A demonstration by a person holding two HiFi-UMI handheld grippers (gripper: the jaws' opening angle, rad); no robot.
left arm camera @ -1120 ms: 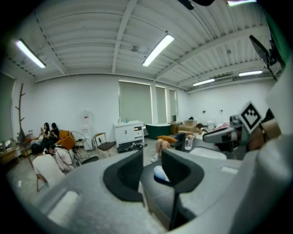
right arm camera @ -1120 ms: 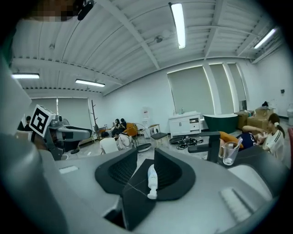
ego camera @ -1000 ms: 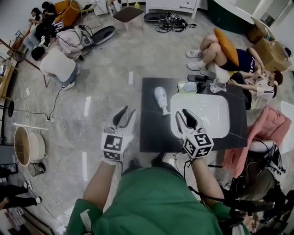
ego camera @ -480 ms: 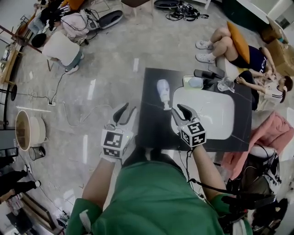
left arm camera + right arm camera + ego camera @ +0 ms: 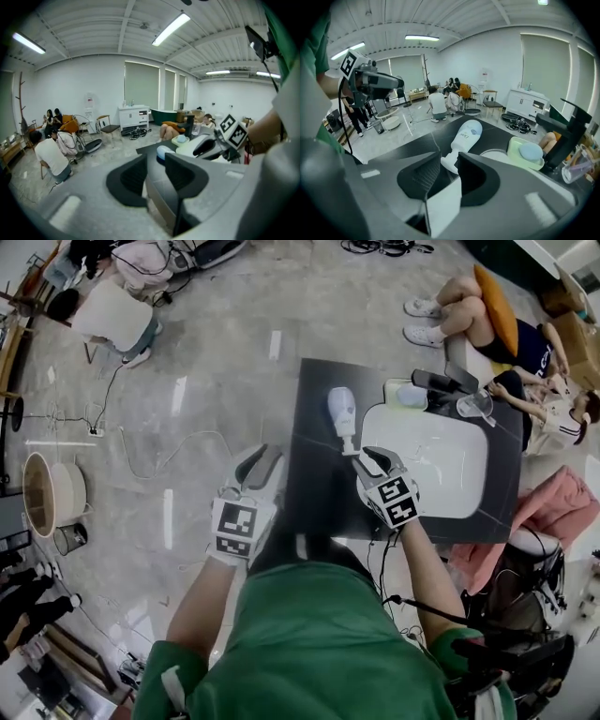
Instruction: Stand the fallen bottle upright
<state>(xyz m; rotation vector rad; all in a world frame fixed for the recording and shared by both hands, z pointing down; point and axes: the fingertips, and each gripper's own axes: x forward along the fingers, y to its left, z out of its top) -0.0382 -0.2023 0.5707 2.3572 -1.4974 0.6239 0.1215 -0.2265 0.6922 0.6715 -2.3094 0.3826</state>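
A white bottle (image 5: 342, 414) with a light blue base lies on its side on the black table (image 5: 314, 484), cap end toward me. In the right gripper view the bottle (image 5: 465, 136) fills the middle, and its cap lies just ahead of the jaw tips. My right gripper (image 5: 371, 463) (image 5: 449, 165) is open, with nothing pressed between its pads. My left gripper (image 5: 259, 468) (image 5: 154, 164) hangs open and empty off the table's left edge, well left of the bottle.
A white sink basin (image 5: 431, 465) takes up the table's right half. Behind it stand a green soap dish (image 5: 528, 153), a black faucet (image 5: 569, 125) and a clear glass (image 5: 577, 168). People sit on the floor beyond the table (image 5: 473, 324) and at far left.
Both grippers have come down. My right gripper has moved forward and turned, so its tips now sit close to the bottle's cap. The bottle has not moved.
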